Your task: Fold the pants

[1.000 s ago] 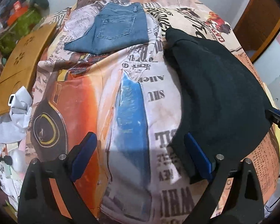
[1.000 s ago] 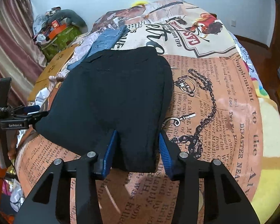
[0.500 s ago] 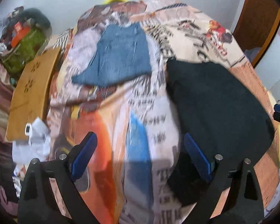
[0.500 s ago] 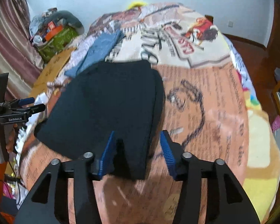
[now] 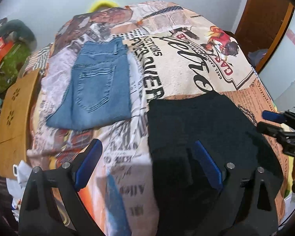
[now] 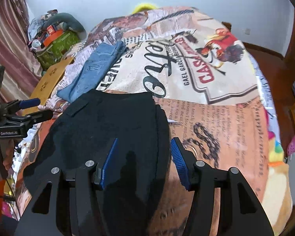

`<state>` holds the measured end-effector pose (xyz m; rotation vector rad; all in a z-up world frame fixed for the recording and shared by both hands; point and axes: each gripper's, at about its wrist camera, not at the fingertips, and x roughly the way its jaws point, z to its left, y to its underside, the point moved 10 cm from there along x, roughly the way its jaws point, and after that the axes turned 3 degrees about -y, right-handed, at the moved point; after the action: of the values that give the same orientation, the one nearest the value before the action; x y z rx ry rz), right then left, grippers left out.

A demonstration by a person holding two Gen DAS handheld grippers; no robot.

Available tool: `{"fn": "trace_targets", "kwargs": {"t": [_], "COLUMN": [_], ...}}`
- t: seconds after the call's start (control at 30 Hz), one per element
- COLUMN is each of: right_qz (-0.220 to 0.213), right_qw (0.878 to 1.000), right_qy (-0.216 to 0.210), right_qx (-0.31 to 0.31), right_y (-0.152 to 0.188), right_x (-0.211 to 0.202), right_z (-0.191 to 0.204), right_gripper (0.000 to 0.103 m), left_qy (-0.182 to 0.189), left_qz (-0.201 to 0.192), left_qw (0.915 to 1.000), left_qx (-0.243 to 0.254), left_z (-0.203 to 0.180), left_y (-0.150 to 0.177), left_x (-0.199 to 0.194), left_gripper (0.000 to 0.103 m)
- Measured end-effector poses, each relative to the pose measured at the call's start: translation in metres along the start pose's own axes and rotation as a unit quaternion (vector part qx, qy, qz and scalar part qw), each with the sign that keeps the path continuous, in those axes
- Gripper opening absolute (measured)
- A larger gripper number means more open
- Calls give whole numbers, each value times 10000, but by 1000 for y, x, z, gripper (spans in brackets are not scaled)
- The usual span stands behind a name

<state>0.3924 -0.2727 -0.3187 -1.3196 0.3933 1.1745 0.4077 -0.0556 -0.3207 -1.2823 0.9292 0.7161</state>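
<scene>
Right wrist view | black pants lie folded near the bed's front edge | right gripper just opened, nothing held, released for stacking | left gripper spread wide, empty

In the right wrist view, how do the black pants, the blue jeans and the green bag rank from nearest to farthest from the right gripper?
1. black pants, under the right gripper
2. blue jeans, farther up, left
3. green bag, far left beside the bed
</scene>
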Motion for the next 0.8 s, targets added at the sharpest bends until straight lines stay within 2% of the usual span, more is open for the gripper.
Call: {"fn": "trace_targets", "kwargs": {"t": [0.23, 0.4, 0.47, 0.63, 0.8], "right_qz": [298, 531, 506, 333, 226], "right_qw": [9994, 9980, 9978, 9970, 9962], "right_qy": [-166, -349, -357, -127, 96], "right_qx": [-41, 11, -251, -684, -838], "right_y": [-19, -22, -22, -18, -21], "right_x": [41, 64, 66, 66, 68], "right_z": [-7, -12, -8, -5, -7], "right_gripper": [51, 49, 20, 14, 11], "left_qy": [133, 38, -67, -81, -144], "left_qz": [188, 357, 388, 279, 225], "left_qw": [9997, 9990, 9986, 9991, 9995], "left_qx": [114, 262, 354, 295, 174], "left_z": [-14, -18, -17, -12, -5], "left_y": [-9, -7, -5, -3, 1], "left_x": [35, 56, 63, 68, 73], "left_gripper": [96, 96, 96, 96, 96]}}
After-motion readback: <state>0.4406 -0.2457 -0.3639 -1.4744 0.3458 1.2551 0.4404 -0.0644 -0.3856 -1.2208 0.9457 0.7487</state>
